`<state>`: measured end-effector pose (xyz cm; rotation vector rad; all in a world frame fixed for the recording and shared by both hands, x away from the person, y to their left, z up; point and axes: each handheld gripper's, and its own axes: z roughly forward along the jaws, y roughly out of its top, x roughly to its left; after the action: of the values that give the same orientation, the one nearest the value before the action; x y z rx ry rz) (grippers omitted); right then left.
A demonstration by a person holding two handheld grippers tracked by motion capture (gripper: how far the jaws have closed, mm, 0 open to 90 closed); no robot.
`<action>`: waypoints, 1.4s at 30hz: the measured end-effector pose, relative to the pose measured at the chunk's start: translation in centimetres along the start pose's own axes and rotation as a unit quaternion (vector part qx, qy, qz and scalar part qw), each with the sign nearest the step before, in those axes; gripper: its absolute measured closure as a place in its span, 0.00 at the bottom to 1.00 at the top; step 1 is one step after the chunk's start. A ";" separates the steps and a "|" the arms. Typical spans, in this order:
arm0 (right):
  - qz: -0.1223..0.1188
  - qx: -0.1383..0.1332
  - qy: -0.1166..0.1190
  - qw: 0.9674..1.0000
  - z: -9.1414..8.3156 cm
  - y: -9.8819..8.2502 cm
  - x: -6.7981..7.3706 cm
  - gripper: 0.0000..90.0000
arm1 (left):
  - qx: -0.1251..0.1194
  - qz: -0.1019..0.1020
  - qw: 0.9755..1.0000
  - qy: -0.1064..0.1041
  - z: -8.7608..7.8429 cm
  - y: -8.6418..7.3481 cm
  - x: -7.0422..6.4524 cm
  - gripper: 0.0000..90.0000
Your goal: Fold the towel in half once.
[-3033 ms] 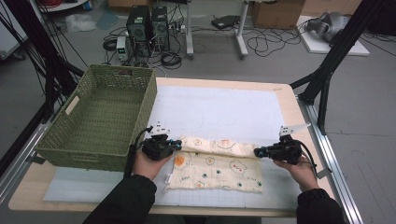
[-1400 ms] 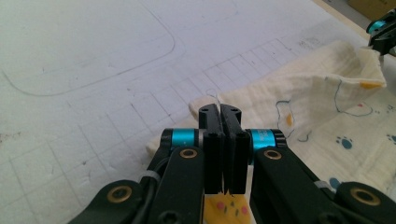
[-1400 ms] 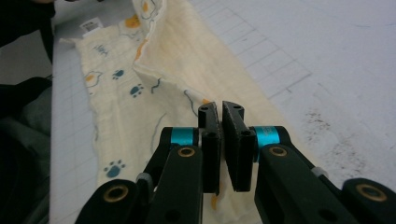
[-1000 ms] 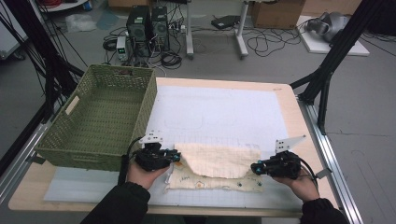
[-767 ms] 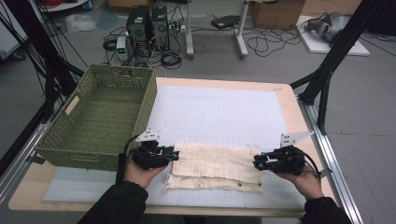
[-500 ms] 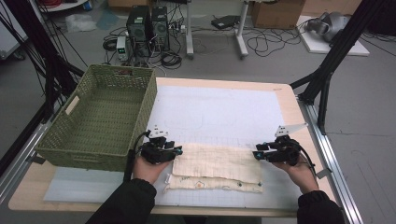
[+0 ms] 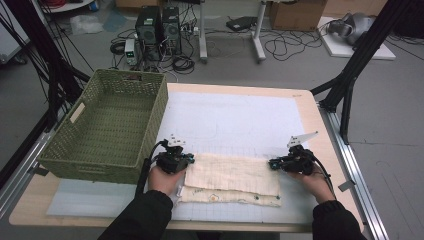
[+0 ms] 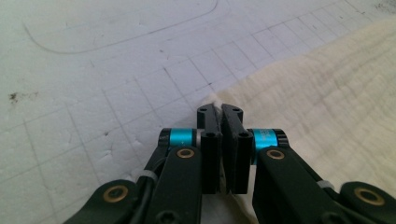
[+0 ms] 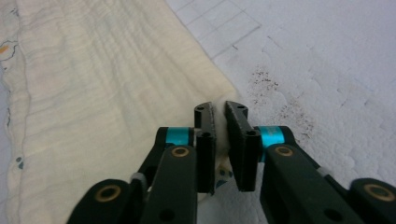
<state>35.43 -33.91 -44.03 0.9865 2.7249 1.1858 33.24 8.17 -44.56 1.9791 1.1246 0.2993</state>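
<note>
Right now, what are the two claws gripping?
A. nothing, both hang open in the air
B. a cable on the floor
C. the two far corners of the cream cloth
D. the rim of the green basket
C: the left claw and right claw each pinch a far corner of the cloth, folded on the table.

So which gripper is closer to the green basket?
The left one. The left gripper sits just past the green basket's near right corner, pinching the left corner of the cream cloth. The right gripper pinches the cloth's far right corner, across the mat.
</note>
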 end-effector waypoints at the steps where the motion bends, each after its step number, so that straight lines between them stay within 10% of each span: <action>1: -0.002 0.000 0.000 1.000 0.0 0.1 -0.1 0.94 | -0.004 -0.003 1.000 0.006 0.1 0.1 0.0 0.97; 13: 0.017 -0.029 -0.069 0.997 -1.7 4.7 -3.5 0.94 | -0.075 -0.042 0.995 0.054 1.9 5.2 1.3 0.97; 16: 0.027 -0.053 -0.082 0.995 -1.5 4.9 -4.3 0.79 | -0.071 -0.064 0.994 0.057 2.3 5.2 2.2 0.80; 22: 0.031 -0.047 -0.079 0.995 -1.6 3.6 -3.8 0.71 | -0.073 -0.048 0.995 0.039 1.0 4.8 2.2 0.67; 29: 0.019 -0.074 -0.045 0.996 -2.7 1.6 -1.3 0.71 | -0.051 -0.014 0.998 -0.016 -0.1 3.4 1.2 0.69; 42: -0.012 -0.042 -0.048 0.998 -0.9 0.0 0.5 0.77 | 0.001 0.037 0.999 -0.039 0.1 1.7 0.0 0.80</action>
<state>34.80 -34.23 -43.33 0.9706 2.5837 1.2051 34.29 7.64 -43.29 2.0193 1.0049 0.2561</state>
